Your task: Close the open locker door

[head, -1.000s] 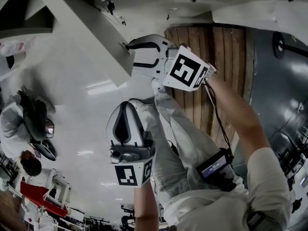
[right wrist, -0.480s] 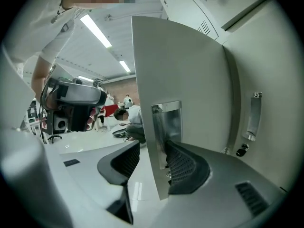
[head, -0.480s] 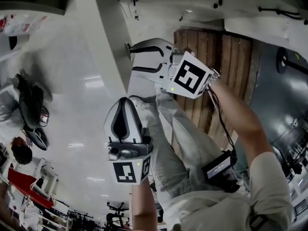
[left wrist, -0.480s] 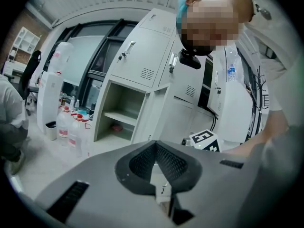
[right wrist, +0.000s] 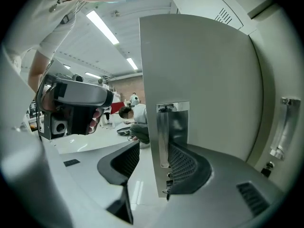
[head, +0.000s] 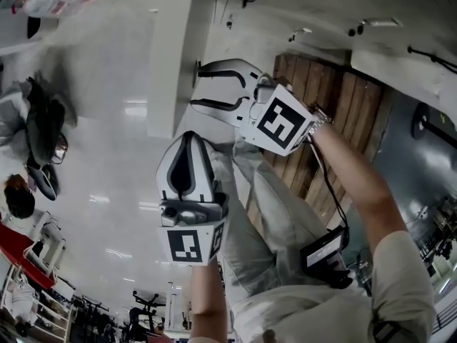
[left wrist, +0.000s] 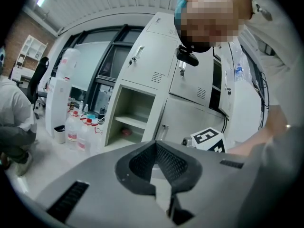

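The grey locker door (head: 171,48) shows edge-on in the head view. My right gripper (head: 202,84) is open, its two jaws straddling the door's free edge at the handle. In the right gripper view the door (right wrist: 204,80) fills the middle; its metal handle (right wrist: 166,132) sits between the jaws of my right gripper (right wrist: 154,148). The far jaw lies against the door and the near jaw stands apart from it. My left gripper (head: 187,140) hangs lower, shut and holding nothing. Past my left gripper (left wrist: 154,146), the left gripper view shows the locker bank (left wrist: 156,75) with an open compartment (left wrist: 135,113).
A wooden panel (head: 335,120) is at the right. My grey-trousered leg (head: 278,213) is below the grippers. A seated person (head: 39,134) and a red cart (head: 18,252) are on the glossy floor at left. Water bottles (left wrist: 76,132) stand beside the lockers.
The door has swung with my right gripper at its edge and now looks more edge-on and upright. My left gripper has stayed almost still and shut.
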The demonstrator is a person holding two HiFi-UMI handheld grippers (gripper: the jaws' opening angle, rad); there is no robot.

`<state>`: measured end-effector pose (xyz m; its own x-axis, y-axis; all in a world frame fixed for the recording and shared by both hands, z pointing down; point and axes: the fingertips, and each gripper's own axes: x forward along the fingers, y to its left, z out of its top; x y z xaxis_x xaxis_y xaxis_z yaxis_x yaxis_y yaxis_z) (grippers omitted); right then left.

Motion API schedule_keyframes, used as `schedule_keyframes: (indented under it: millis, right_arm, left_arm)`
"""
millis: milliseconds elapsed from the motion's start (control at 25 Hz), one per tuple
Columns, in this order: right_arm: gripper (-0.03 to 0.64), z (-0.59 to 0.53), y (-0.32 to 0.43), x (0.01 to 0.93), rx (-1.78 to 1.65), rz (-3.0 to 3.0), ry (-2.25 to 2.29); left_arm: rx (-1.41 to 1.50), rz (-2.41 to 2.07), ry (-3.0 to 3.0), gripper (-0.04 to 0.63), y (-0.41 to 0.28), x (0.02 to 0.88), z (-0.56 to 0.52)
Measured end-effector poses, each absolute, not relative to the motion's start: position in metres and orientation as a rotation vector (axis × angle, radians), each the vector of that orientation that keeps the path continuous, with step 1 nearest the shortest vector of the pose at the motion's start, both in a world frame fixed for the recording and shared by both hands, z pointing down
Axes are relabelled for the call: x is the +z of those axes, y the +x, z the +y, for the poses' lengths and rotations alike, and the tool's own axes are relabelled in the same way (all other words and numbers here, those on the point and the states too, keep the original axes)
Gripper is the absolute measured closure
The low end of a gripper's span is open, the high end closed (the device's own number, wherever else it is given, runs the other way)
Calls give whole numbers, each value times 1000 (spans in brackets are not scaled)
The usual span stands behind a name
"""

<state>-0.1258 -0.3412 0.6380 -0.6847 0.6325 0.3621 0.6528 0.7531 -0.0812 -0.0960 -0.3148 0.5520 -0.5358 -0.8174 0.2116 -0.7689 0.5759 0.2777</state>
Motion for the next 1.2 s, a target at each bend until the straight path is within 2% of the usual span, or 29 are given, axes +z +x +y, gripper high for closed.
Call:
schedule_keyframes:
  millis: [240,360,680,1200]
  right_arm:
    - [443,-329,-160,636,-16,-2599,-957]
    - [473,-321,-180,635,-23,-2607,-928]
    - [494,-296,-231,634,-50,-2628,-839]
    - [514,-309,-331,634,12,-2796,-382]
  left_arm:
    - [-225,-2519,1238,588,-117,556,-297]
    - [-221,-2507,1242,588,-129,561,-285]
    - [-240,-2473,1317,588,-191,566,-259]
    - [-195,-2332,1496,588,-282,595,-247]
